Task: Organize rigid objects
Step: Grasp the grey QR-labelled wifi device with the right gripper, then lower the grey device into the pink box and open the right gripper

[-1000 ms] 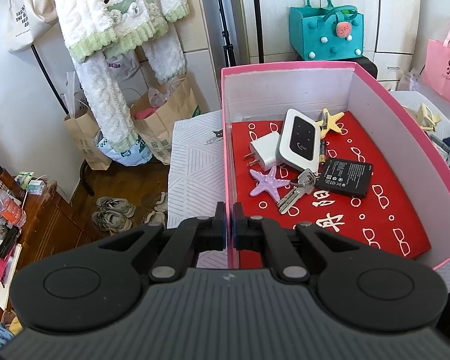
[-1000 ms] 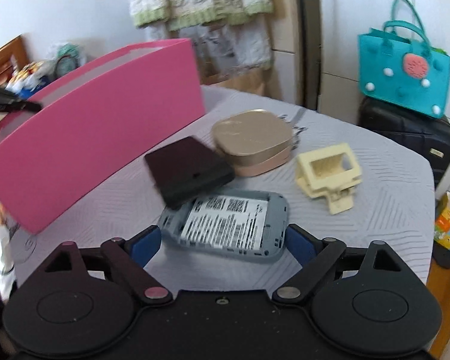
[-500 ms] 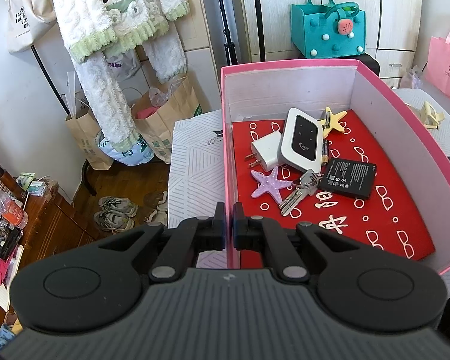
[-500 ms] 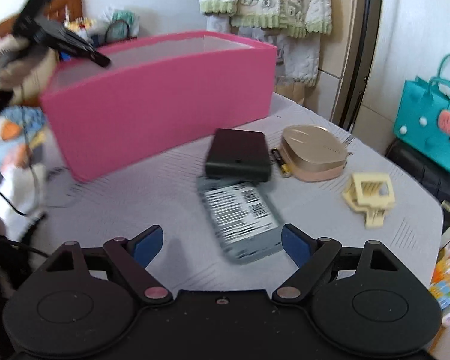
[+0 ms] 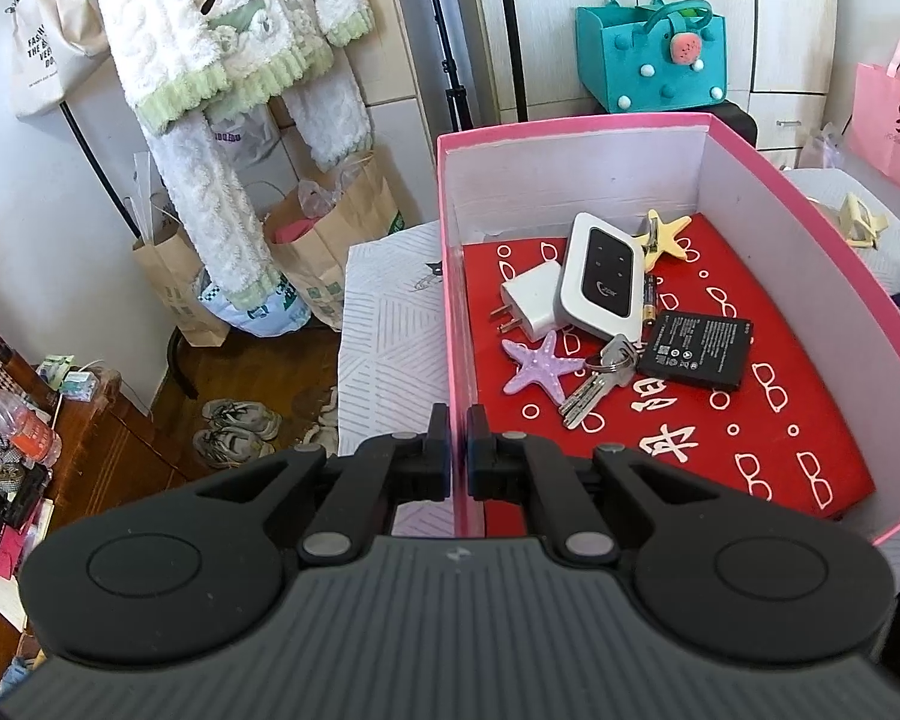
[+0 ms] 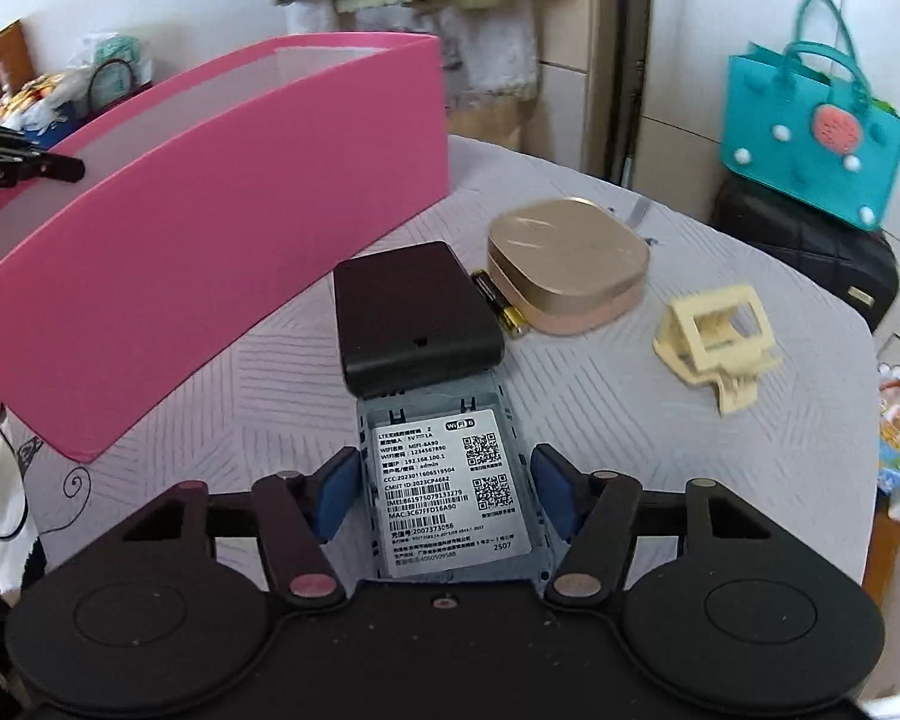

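1. In the left wrist view, the left gripper (image 5: 459,450) has its black jaws pinched on the near wall of the pink cardboard box (image 5: 456,312), one finger outside and one inside.
2. On the box's red patterned floor lie a white plug adapter (image 5: 531,301), a white pocket router with a black face (image 5: 600,276), a purple starfish ornament (image 5: 543,363), a bunch of silver keys (image 5: 597,381), a flat black battery (image 5: 696,351) and a yellow starfish ornament (image 5: 663,238).
3. In the right wrist view, the right gripper (image 6: 444,495) straddles a grey router shell with a white printed label (image 6: 450,495); its blue-padded jaws are closing, each pad just beside the shell's long edge with a thin gap showing.
4. The shell lies on the grey patterned tablecloth (image 6: 600,408), its far end under a black rectangular cover (image 6: 414,318).
5. Further right sit a small black-and-gold battery (image 6: 501,306), a gold rounded compact case (image 6: 570,264) and a cream plastic hair claw (image 6: 717,339).
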A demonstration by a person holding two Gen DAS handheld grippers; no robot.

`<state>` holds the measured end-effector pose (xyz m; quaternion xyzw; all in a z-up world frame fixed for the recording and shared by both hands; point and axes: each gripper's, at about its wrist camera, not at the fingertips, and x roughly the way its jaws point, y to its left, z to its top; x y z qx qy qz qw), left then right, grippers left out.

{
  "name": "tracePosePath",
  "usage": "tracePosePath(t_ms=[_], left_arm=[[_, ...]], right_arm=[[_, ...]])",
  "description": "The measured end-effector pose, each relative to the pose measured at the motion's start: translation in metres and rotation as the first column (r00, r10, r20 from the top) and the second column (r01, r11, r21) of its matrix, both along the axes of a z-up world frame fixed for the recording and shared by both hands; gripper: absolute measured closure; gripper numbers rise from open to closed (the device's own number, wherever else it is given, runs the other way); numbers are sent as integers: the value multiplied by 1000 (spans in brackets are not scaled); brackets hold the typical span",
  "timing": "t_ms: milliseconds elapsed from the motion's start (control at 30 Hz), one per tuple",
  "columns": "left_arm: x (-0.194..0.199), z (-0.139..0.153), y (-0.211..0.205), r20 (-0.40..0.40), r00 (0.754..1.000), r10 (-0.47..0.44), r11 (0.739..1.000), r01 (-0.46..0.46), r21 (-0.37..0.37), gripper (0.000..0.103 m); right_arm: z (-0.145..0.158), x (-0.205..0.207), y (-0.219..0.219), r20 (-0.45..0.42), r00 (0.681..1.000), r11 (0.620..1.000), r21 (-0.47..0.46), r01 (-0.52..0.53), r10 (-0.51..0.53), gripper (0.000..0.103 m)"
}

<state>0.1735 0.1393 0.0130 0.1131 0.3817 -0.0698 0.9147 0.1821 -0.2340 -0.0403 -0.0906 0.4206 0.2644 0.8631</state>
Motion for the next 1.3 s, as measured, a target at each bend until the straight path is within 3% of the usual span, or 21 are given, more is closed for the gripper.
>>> tracePosePath(t_ms=[167, 533, 767, 933, 1033, 1200, 1300], left_arm=[[-1, 0, 1, 1, 1000, -1, 1000, 1, -11, 99], [-2, 0, 2, 2, 1000, -9, 1000, 9, -23, 99], [-2, 1, 3, -1, 1000, -11, 1000, 11, -26, 99], [-2, 1, 2, -3, 1000, -16, 1000, 16, -18, 99], [-2, 1, 2, -1, 1000, -18, 1000, 18, -21, 99], [-2, 1, 4, -4, 1000, -19, 999, 19, -33, 99], [-1, 2, 5, -10, 1000, -21, 999, 21, -42, 99]], right_arm=[[-1, -11, 0, 22, 1000, 999, -31, -18, 18, 37], [14, -35, -13, 19, 996, 996, -1, 87, -87, 37], [52, -38, -9, 83, 994, 995, 82, 58, -65, 37], [106, -33, 22, 189, 981, 985, 153, -82, 52, 37], [124, -22, 59, 192, 964, 961, 175, -215, 181, 37], [108, 8, 136, 81, 925, 915, 135, -379, 371, 37], [88, 26, 174, -6, 906, 903, 87, -422, 424, 37]])
